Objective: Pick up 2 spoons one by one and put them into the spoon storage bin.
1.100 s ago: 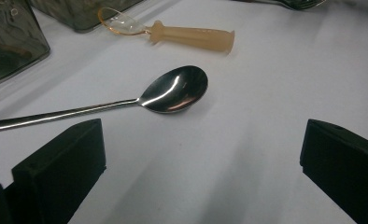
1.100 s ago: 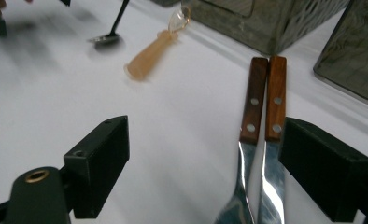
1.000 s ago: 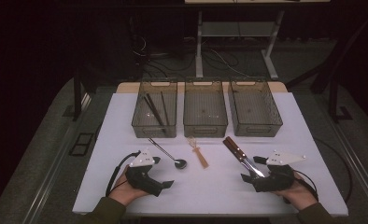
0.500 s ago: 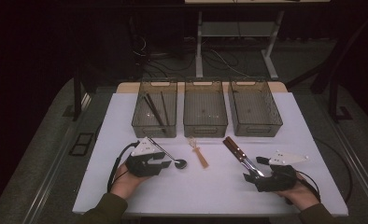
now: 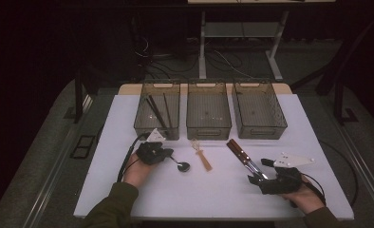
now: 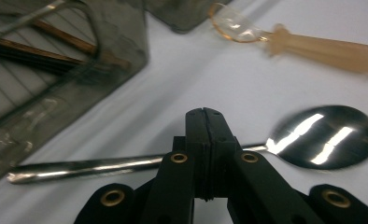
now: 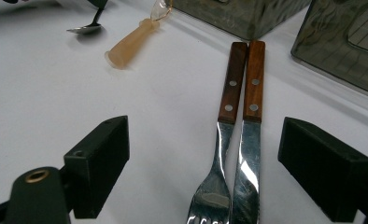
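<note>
Left gripper view: left gripper [image 6: 204, 112] jaws had just closed, clenched on the metal spoon [image 6: 285, 140] handle, near the desk's [image 5: 232, 185] left edge. Right gripper [image 7: 203, 158] jaws released, straddling fork [image 7: 222, 154] and knife [image 7: 247, 154].

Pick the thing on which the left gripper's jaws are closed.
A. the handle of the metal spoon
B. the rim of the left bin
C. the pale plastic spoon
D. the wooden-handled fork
A: in the left gripper view the left gripper has its jaws together over the handle of the metal spoon, while the pale plastic spoon lies apart on the table.
</note>
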`<state>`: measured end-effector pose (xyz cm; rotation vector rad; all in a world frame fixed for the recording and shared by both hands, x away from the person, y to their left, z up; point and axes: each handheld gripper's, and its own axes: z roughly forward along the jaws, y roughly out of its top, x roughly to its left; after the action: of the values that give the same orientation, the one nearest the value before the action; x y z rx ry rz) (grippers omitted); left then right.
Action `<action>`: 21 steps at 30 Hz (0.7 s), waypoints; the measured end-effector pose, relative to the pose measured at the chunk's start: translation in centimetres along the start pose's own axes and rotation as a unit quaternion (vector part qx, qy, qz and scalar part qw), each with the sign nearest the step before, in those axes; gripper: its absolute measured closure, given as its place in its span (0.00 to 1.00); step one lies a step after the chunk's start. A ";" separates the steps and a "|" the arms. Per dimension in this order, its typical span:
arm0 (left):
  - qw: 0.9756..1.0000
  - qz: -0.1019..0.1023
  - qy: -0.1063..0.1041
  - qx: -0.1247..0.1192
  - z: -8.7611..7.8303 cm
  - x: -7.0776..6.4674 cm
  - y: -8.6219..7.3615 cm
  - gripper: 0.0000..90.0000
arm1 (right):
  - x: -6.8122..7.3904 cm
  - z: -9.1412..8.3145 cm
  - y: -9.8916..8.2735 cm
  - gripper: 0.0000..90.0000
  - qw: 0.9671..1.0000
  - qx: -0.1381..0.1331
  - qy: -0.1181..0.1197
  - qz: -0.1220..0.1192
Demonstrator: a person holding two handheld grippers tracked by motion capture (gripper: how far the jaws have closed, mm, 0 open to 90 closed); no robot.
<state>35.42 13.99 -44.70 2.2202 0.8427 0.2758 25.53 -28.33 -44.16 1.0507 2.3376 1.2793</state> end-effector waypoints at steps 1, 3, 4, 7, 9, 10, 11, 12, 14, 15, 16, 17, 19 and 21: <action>1.000 0.000 0.002 0.001 0.1 0.1 0.1 1.00 | 0.0 0.0 0.0 0.18 1.000 0.000 0.000 0.000; 1.000 -0.004 -0.001 0.001 0.3 0.3 0.1 1.00 | 0.0 0.0 0.0 0.18 1.000 0.000 -0.001 -0.001; 1.000 -0.005 -0.002 0.001 0.3 0.4 0.1 1.00 | 0.0 0.0 0.0 0.18 1.000 -0.001 0.000 -0.001; 1.000 0.003 -0.001 0.010 0.2 0.3 0.1 1.00 | 0.0 0.0 0.0 0.18 1.000 -0.001 -0.001 -0.002; 1.000 0.004 0.001 0.016 0.1 0.2 0.2 1.00 | 0.0 0.0 0.0 0.18 1.000 0.000 -0.002 -0.002; 1.000 0.003 0.001 0.018 0.1 0.1 0.2 1.00 | 0.0 0.0 0.0 0.18 1.000 0.000 -0.002 -0.002; 1.000 0.009 0.001 0.021 0.0 0.2 0.2 1.00 | 0.0 -0.1 0.0 0.18 1.000 0.001 -0.002 -0.003; 1.000 0.008 0.000 0.023 0.0 0.2 0.2 1.00 | 0.0 -0.1 0.0 0.18 1.000 0.001 -0.003 -0.003; 1.000 0.006 -0.003 0.026 -0.1 0.2 0.2 1.00 | 0.1 0.0 0.0 0.18 1.000 0.001 -0.003 -0.005; 1.000 0.005 -0.003 0.030 -0.2 0.2 0.2 1.00 | 0.1 0.0 0.0 0.18 1.000 0.001 -0.003 -0.005; 1.000 0.002 -0.004 0.030 -0.3 0.2 0.2 1.00 | 0.1 0.0 0.0 0.18 1.000 0.001 -0.003 -0.005; 1.000 0.003 -0.005 0.030 -0.3 0.2 0.1 1.00 | 0.1 0.0 0.0 0.18 1.000 0.002 -0.004 -0.006; 0.999 0.002 -0.006 0.034 -0.4 0.2 0.1 1.00 | 0.0 -0.1 0.0 0.18 1.000 0.003 -0.006 -0.007; 0.999 0.001 -0.007 0.039 -0.6 0.2 0.0 1.00 | 0.0 -0.1 0.0 0.18 1.000 0.001 -0.007 -0.007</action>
<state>35.28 14.43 -44.24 2.2930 0.8555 0.2312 25.49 -28.38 -44.05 1.0385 2.3319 1.2604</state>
